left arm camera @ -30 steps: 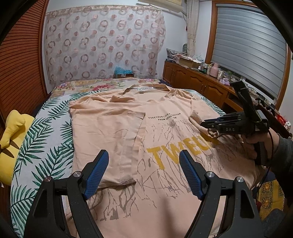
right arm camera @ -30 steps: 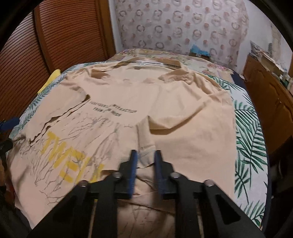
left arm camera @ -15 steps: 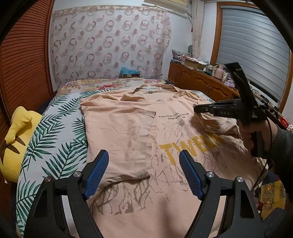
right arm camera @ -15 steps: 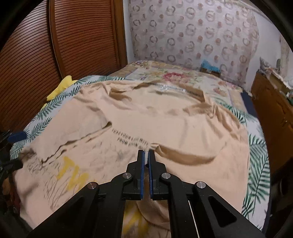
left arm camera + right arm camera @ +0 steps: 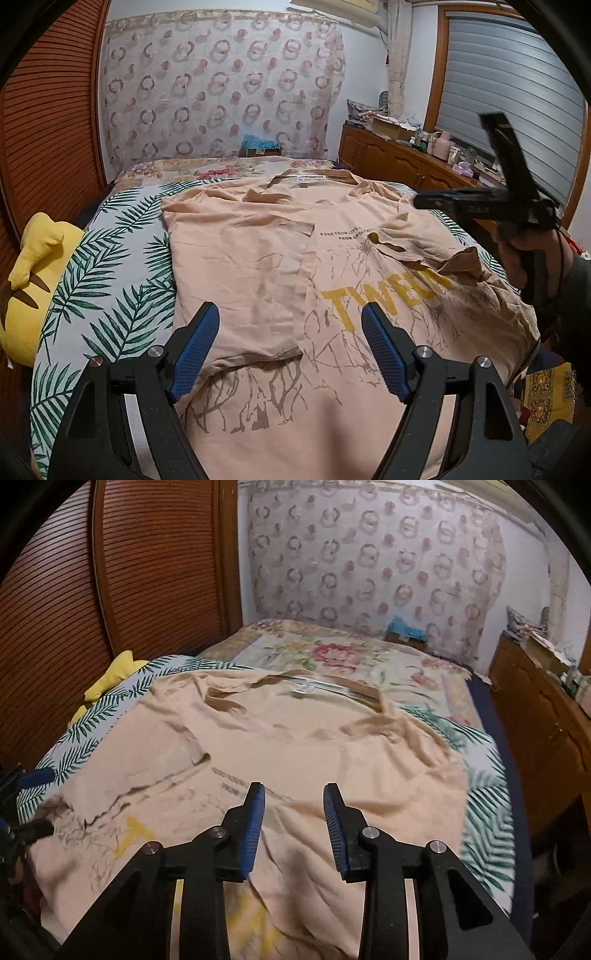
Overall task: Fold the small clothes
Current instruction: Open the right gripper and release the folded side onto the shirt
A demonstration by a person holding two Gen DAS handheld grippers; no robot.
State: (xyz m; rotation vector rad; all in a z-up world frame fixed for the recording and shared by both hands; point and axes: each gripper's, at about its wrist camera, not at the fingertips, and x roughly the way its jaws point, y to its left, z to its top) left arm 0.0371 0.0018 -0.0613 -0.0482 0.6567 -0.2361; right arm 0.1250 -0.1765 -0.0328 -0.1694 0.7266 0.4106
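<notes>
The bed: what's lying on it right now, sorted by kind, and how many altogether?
Peach T-shirts: 1
Yellow plush toys at the bed's edge: 1
Leaf-print sheets: 1
Floral covers at the far end: 1
Total: 4

Palm-leaf bedspread (image 5: 110, 273) across the bed, floral quilt (image 5: 332, 653) beyond. Yellow plush toy (image 5: 33, 273) at the bed's edge by slatted wooden doors (image 5: 74, 590). Ring-patterned curtain (image 5: 221, 92) behind; cluttered wooden dresser (image 5: 399, 162) under a grey blind (image 5: 509, 99).
</notes>
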